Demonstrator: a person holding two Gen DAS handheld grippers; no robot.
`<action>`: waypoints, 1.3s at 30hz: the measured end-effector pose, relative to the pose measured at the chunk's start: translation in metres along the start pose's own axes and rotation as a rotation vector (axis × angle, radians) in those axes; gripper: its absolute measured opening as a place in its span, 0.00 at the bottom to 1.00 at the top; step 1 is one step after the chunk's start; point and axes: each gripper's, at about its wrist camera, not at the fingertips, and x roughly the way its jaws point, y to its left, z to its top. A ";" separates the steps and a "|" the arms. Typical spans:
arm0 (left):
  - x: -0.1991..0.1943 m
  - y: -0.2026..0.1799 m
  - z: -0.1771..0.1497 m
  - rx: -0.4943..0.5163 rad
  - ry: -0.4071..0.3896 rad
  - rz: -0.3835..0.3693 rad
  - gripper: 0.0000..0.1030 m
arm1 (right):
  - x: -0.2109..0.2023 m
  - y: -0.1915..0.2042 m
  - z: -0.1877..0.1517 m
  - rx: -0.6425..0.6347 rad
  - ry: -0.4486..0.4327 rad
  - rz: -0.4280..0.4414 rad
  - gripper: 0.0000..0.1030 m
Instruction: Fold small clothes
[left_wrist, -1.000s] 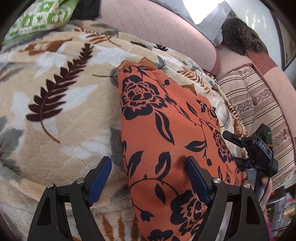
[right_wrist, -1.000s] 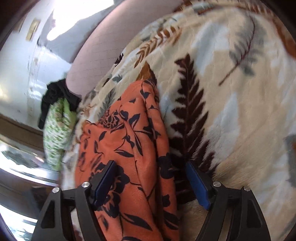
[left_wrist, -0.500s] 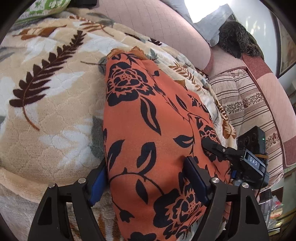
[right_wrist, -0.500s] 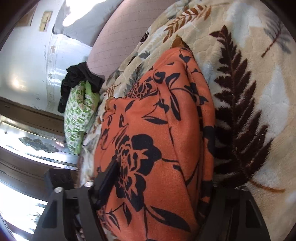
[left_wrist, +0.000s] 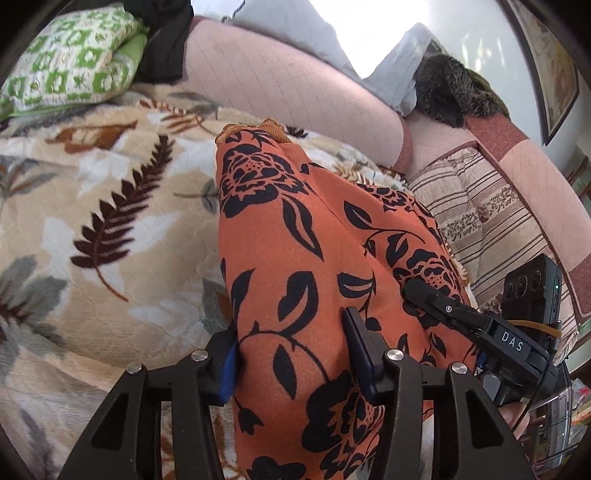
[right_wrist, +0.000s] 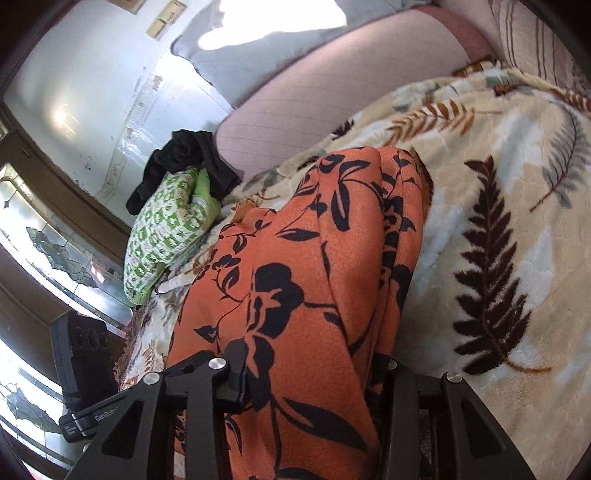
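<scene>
An orange garment with a black flower print (left_wrist: 295, 258) lies folded lengthwise on a cream leaf-patterned blanket (left_wrist: 92, 221). My left gripper (left_wrist: 291, 354) is shut on its near end, blue pads pressed to the cloth on both sides. The right gripper shows at the right of the left wrist view (left_wrist: 476, 325), gripping the same end. In the right wrist view the garment (right_wrist: 314, 277) runs up between my right gripper's (right_wrist: 314, 373) fingers, which are shut on it and lift the near end off the blanket (right_wrist: 498, 221).
A pink sofa back (left_wrist: 295, 81) runs behind the blanket. A green patterned pillow (left_wrist: 70, 62) with black clothing (left_wrist: 166, 48) sits at the far left. A striped cushion (left_wrist: 491, 218) lies to the right. A grey cloth (left_wrist: 388, 74) drapes the sofa top.
Both grippers moved in over the garment's near end and closed on it. The near end now stands raised and bunched between the fingers.
</scene>
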 end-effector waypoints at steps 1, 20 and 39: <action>-0.008 -0.001 0.001 0.007 -0.015 0.003 0.51 | -0.003 0.005 0.001 -0.007 -0.010 0.012 0.42; -0.128 0.028 -0.069 -0.008 -0.086 0.167 0.51 | -0.011 0.098 -0.078 -0.024 0.014 0.139 0.42; -0.179 -0.003 -0.127 0.043 -0.179 0.584 0.76 | -0.082 0.112 -0.136 -0.137 0.010 -0.159 0.62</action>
